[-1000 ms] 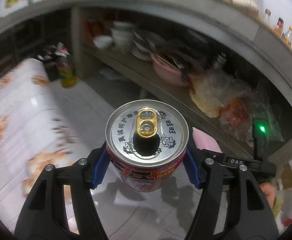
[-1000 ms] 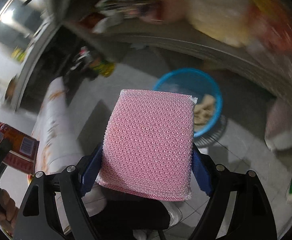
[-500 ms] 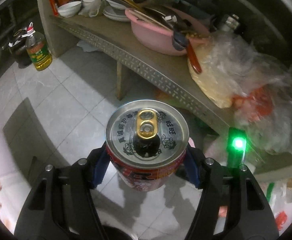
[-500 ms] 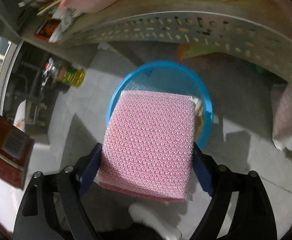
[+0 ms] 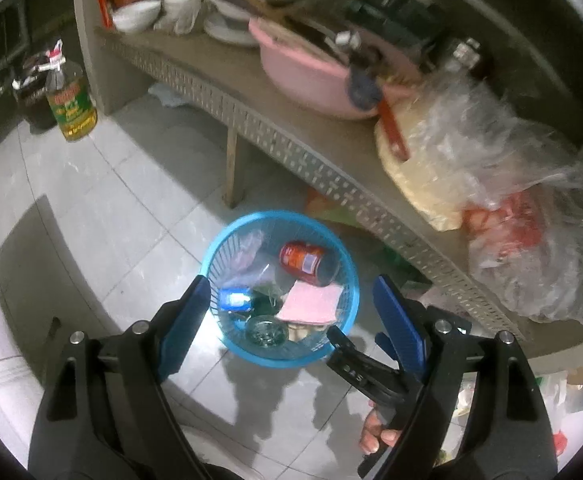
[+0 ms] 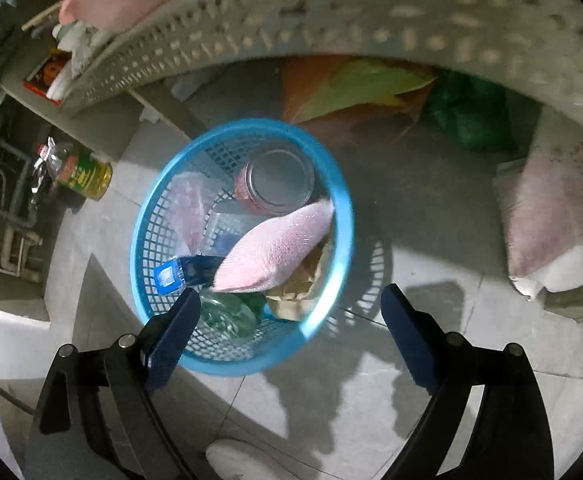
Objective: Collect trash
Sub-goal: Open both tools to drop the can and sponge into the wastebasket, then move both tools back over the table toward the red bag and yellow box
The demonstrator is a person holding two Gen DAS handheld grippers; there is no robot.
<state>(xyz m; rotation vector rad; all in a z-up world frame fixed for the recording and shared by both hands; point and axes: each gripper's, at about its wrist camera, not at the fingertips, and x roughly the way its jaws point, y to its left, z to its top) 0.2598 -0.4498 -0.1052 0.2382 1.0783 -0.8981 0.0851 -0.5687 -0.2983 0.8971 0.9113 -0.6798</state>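
**Can and scouring pad land in blue basket**

Below both hand-held grippers, a blue plastic waste basket (image 5: 279, 216) sits on the pale tiled floor (image 5: 131, 200), just in front of a perforated grey shelf (image 5: 291, 148). The left hand-held gripper (image 5: 291, 312) hangs over it with its jaws opening and nothing between them; the right hand-held gripper (image 6: 291, 316) is likewise opening, its jaws empty.

Inside the basket, ahead of the left fingers, a red drink can (image 5: 307, 262) lies on its side, with a pink mesh scouring pad (image 6: 275, 248) just beside it, leaning toward the rim. A small blue-labelled packet (image 6: 167, 276), crumpled clear plastic (image 5: 251, 248) and a glass jar (image 5: 265, 330) lie nearer the grippers.

The can looks light, stiff and smooth, likely easy to dent; its round wall is the natural place to pinch. The pad appears soft and springy, best taken across its flat faces. The basket itself seems light and apt to slide on glossy tile.

Beyond the grippers, the shelf carries a pink basin (image 5: 311, 76) of utensils, stacked bowls and bagged food; an oil bottle (image 5: 71, 108) stands on the floor far left.
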